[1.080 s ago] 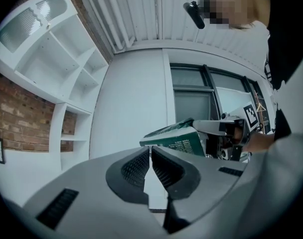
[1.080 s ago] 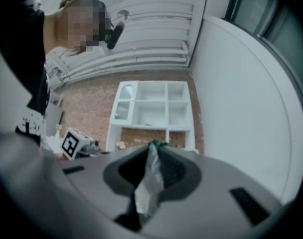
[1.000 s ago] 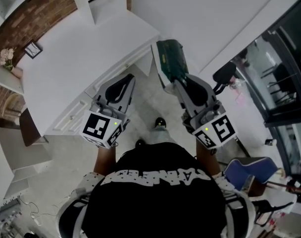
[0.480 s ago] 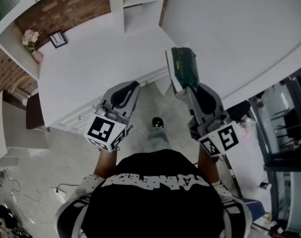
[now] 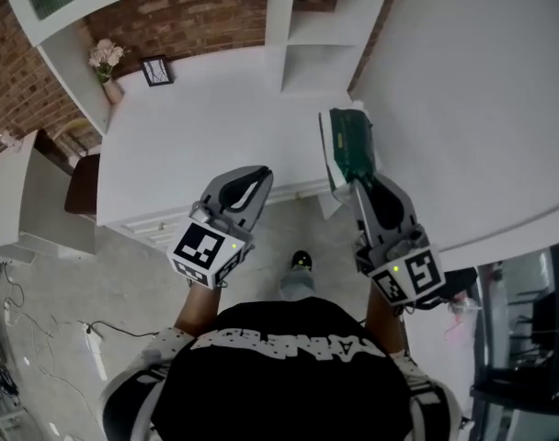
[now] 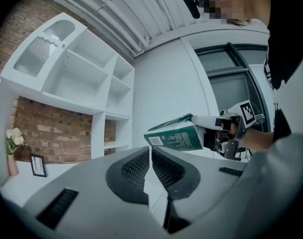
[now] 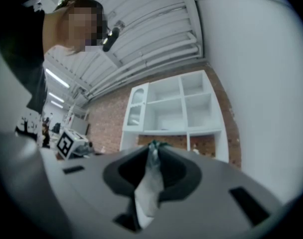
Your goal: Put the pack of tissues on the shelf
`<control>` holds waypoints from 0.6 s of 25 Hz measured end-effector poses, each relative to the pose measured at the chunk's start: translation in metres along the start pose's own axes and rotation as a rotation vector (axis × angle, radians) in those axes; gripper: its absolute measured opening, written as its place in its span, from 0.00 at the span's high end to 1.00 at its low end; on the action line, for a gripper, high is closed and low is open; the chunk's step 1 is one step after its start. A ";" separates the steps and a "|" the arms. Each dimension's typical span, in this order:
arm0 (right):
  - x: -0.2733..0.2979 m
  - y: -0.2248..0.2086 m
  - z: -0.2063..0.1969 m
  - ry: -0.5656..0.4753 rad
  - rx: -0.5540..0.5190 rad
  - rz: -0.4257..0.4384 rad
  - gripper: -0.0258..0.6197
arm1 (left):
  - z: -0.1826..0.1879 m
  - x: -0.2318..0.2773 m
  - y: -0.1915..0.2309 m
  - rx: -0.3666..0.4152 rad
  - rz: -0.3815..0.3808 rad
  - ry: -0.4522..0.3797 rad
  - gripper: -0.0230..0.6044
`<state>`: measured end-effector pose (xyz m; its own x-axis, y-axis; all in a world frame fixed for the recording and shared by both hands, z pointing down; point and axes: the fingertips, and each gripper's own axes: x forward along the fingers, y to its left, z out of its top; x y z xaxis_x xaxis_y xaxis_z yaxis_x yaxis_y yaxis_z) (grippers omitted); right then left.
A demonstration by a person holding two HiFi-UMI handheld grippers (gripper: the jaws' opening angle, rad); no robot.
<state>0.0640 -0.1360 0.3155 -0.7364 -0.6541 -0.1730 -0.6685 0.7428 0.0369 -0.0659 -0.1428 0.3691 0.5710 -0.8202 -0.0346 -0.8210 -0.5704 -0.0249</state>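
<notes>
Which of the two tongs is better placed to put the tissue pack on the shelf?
The right. The right tongs grip the tissue pack and point toward the white shelf; the left tongs are shut and empty.

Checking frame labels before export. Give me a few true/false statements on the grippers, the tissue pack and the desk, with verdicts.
1. The right gripper is shut on the green rectangular pack of tissues. True.
2. The left gripper has its jaws wide apart. False: they are together, with nothing between them.
3. The pack already lies in the white shelf unit. False: it is held in the right gripper, off the shelf.
4. A small black picture frame stands beside a vase of pale flowers on the white desk. True.
</notes>
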 end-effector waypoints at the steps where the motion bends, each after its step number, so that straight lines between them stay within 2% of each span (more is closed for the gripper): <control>1: 0.006 -0.005 -0.001 -0.003 0.003 0.014 0.85 | -0.001 0.003 0.004 0.003 0.014 0.005 0.91; 7: 0.038 -0.035 -0.003 -0.019 0.013 0.096 0.85 | 0.002 0.025 0.028 0.015 0.093 0.017 0.91; 12: 0.075 -0.057 0.016 -0.024 -0.003 0.174 0.85 | 0.023 0.048 0.050 0.015 0.149 0.018 0.91; 15: 0.084 -0.067 0.015 -0.035 -0.019 0.216 0.85 | 0.022 0.060 0.054 0.028 0.175 0.020 0.90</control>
<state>0.0484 -0.2384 0.2836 -0.8586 -0.4747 -0.1933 -0.4979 0.8620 0.0948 -0.0762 -0.2217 0.3434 0.4193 -0.9076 -0.0211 -0.9072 -0.4180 -0.0476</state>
